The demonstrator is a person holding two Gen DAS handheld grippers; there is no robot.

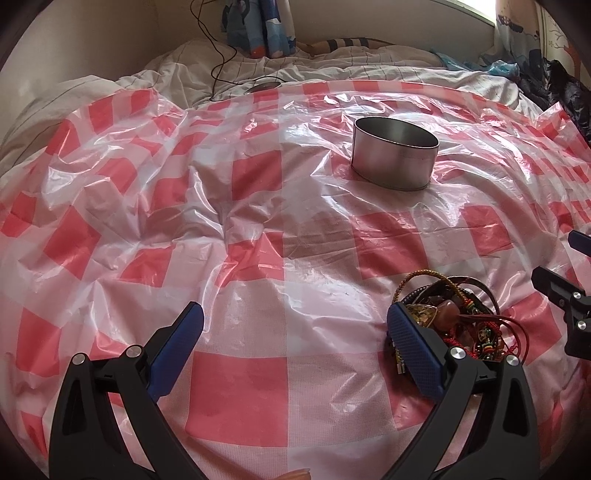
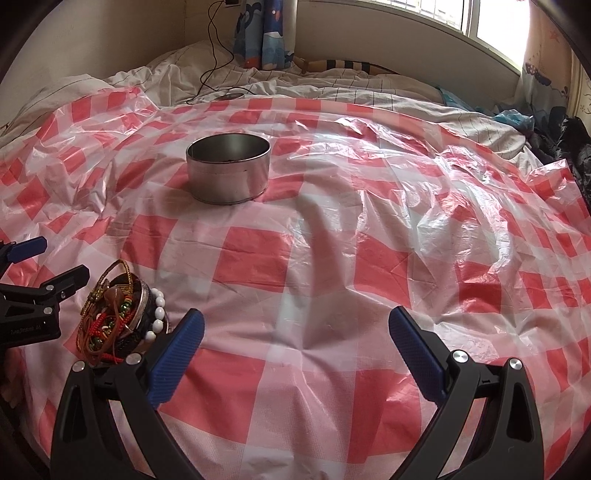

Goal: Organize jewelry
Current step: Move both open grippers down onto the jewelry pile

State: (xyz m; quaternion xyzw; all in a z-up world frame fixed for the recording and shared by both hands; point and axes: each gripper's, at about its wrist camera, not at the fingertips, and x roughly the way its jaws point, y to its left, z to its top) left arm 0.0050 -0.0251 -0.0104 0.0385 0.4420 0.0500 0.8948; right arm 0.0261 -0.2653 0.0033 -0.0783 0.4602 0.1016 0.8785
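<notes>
A pile of jewelry (image 1: pixel 454 314) with red cords, beads and a gold braided bracelet lies on the red-and-white checked plastic sheet (image 1: pixel 258 221), just right of my left gripper's right finger. In the right wrist view the pile (image 2: pixel 122 314), with a white bead bracelet, lies left of my right gripper's left finger. A round metal tin (image 1: pixel 393 157) stands open farther back; it also shows in the right wrist view (image 2: pixel 228 168). My left gripper (image 1: pixel 295 328) is open and empty. My right gripper (image 2: pixel 295 328) is open and empty.
The sheet covers a bed with rumpled white bedding (image 2: pixel 332 85) behind it. A black cable (image 1: pixel 218 66) runs down the back wall to a small dark object. Blue patterned curtains (image 2: pixel 264 33) hang behind. Dark clothing (image 2: pixel 569 147) lies at the right edge.
</notes>
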